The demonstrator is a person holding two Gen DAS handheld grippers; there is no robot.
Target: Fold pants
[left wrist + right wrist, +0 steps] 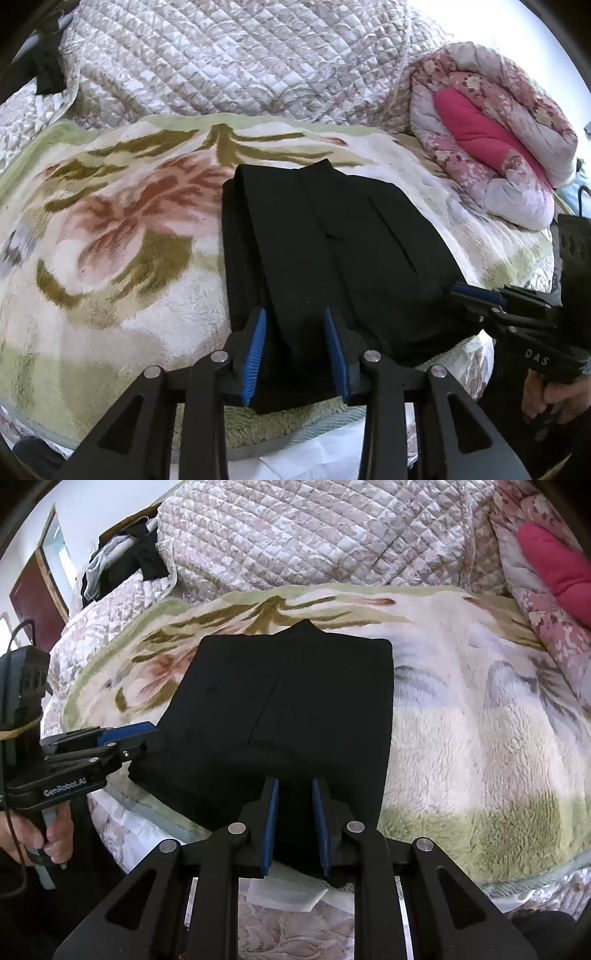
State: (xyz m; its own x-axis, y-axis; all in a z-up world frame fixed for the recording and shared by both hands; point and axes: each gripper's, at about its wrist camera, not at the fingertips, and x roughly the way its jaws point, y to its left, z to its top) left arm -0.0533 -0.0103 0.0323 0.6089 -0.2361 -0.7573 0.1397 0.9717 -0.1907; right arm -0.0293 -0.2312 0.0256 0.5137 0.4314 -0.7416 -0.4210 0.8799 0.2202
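At the far left, dark clothing (122, 568) hangs beyond the bed's corner, with a quilted bedspread (221, 55) bunched along the far side. A fleecy floral blanket (110, 229) covers the near part of the bed, its big pink flower lying left of the black pants (332, 251).

The pants lie folded into a compact stack at the near edge of the blanket, roughly in the middle. The left gripper (295, 314) sits over the stack's near left corner; its blue-padded fingers (255, 354) stand apart with black cloth lying between them, and it cannot be told whether they press on it. In the right wrist view this gripper reaches in from the left, its tip touching the side of the stack.

The right gripper (295, 786) sits at the near right part of the stack, its fingers (269, 827) likewise parted, cloth filling the gap between the pads; the left wrist view shows it meeting the stack's right edge.

At the far right a rolled pink floral duvet (491, 147) rests on the bed, well apart from the pants.
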